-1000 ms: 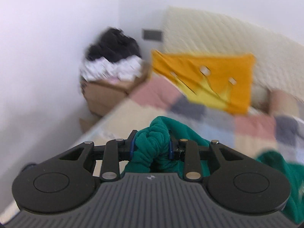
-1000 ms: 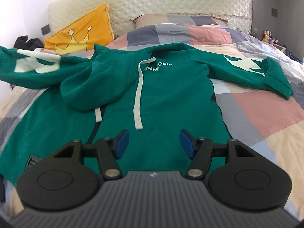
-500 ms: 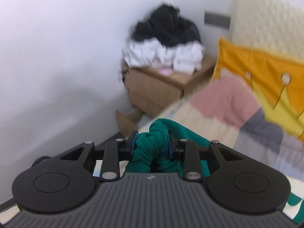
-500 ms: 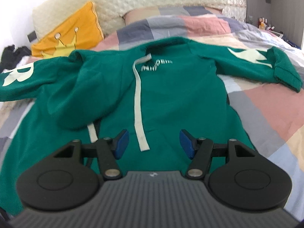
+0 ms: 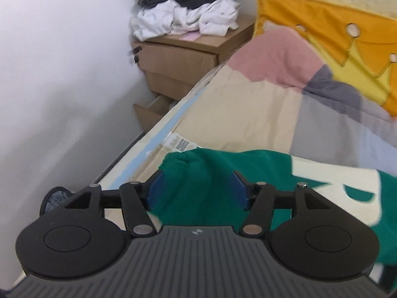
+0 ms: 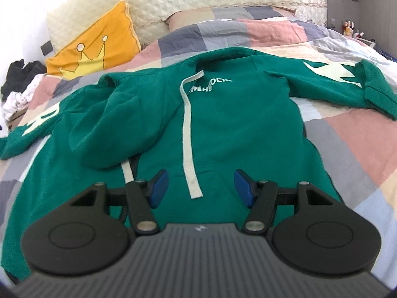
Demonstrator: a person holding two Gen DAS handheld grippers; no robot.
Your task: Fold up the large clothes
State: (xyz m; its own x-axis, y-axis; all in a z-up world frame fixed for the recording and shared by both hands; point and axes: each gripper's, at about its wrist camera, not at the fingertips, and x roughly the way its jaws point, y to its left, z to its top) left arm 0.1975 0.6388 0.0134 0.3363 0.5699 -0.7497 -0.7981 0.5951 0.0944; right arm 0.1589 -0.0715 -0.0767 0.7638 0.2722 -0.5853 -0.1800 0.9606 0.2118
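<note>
Nearest in the left wrist view, the left gripper [image 5: 197, 188] is seen with its jaws opening; the cuff end of the left sleeve [image 5: 198, 173] lies between the blue pads, which no longer appear to be pressed on it. The sleeve is laid out toward the bed's edge, near the wall. In the right wrist view, the right gripper [image 6: 198, 186] is held with its jaws apart and nothing between them, above the lower front of the green hoodie [image 6: 223, 124].

The hoodie is spread face up on the patchwork bed cover [image 6: 359, 136], both sleeves stretched outward, the hood flopped to one side and a white drawstring [image 6: 187, 129] trailing down the chest. Farther back, an orange crown pillow [image 6: 96, 42] is propped against the headboard.

The spreading is judged to be nearly done; no fold is yet made, so sleeves, sides and body are all left.
</note>
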